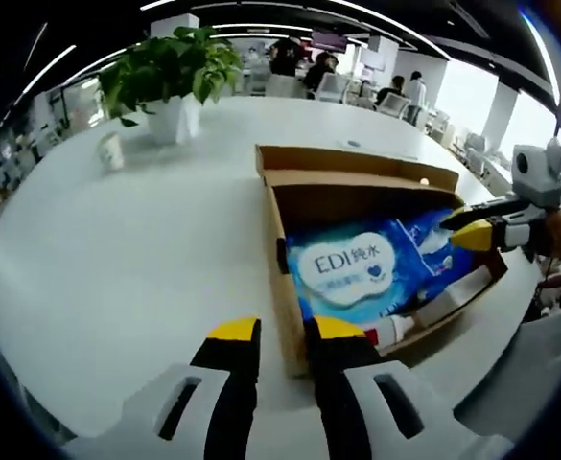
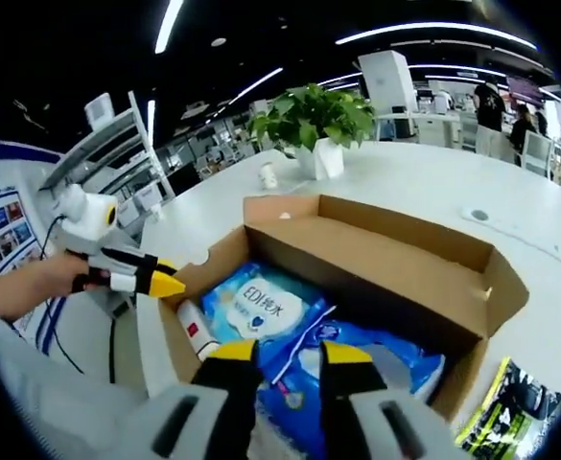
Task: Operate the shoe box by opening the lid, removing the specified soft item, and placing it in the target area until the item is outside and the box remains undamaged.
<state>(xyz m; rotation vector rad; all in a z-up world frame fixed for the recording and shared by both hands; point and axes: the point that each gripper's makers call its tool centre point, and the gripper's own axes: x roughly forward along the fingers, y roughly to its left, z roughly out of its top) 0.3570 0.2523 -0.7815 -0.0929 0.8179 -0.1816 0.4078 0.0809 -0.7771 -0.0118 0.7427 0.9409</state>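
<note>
Cardboard, brown and plain, makes up the shoe box point(image 1: 290, 287), which sits open on the white bench point(image 1: 136, 259), its lid point(image 1: 357, 165) folded back flat behind it on the side toward the potted plant point(image 1: 170, 72). Inside lies the soft item, a blue pack of wet wipes point(image 1: 357, 273) with a white label, beside a white tube with a red cap point(image 1: 400, 328) along one inner wall.

At the box's near corner the left tool point(image 1: 285, 331) has its yellow-tipped jaws apart, one inside the cardboard wall and one outside it, though whether they press on the wall cannot be told. The right tool point(image 2: 285, 353) hovers low over the wipes, jaws parted with blue wrapper showing between them; it grips nothing that can be made out. A small white cup point(image 1: 112, 150) stands near the plant toward the far edge of the bench. A dark packet with yellow-green print point(image 2: 505, 417) lies on the bench just outside the box.
</note>
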